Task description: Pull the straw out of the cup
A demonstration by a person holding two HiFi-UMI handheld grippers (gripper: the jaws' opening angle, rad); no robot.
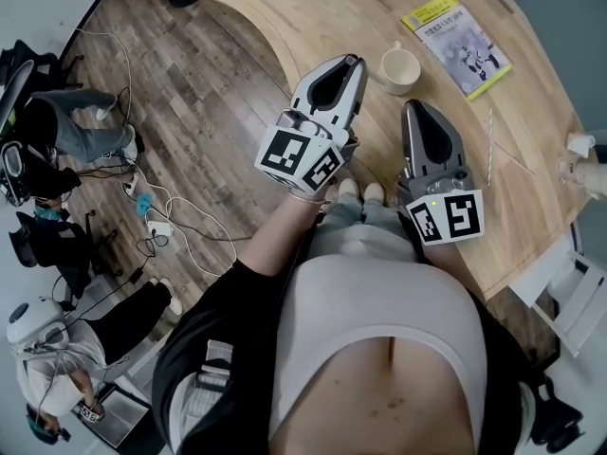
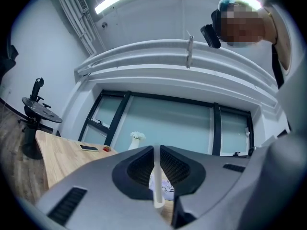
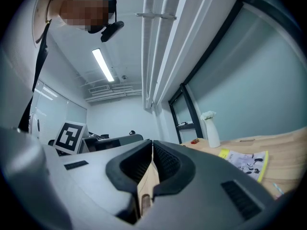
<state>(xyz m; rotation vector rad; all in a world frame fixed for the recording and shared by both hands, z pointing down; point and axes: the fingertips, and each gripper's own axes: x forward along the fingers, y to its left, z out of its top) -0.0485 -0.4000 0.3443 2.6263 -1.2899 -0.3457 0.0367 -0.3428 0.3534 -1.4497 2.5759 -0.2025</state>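
In the left gripper view my left gripper (image 2: 157, 148) is shut on a thin white straw (image 2: 157, 178) that runs down between its pads. The head view shows that gripper (image 1: 357, 61) raised over the table edge, just left of a cream cup (image 1: 400, 68) standing on the wooden table (image 1: 313, 8). No straw shows in the cup from above. My right gripper (image 1: 411, 106) hovers beside it, nearer the body, its jaws together. In the right gripper view its tips (image 3: 152, 143) meet, with a tan strip showing in the gap below them.
A yellow-edged booklet (image 1: 457, 32) lies beyond the cup, also visible in the right gripper view (image 3: 244, 160). Two thin white sticks (image 1: 489, 145) lie on the table to the right. A white vase (image 3: 210, 128) stands farther back. People and cables are on the floor at left.
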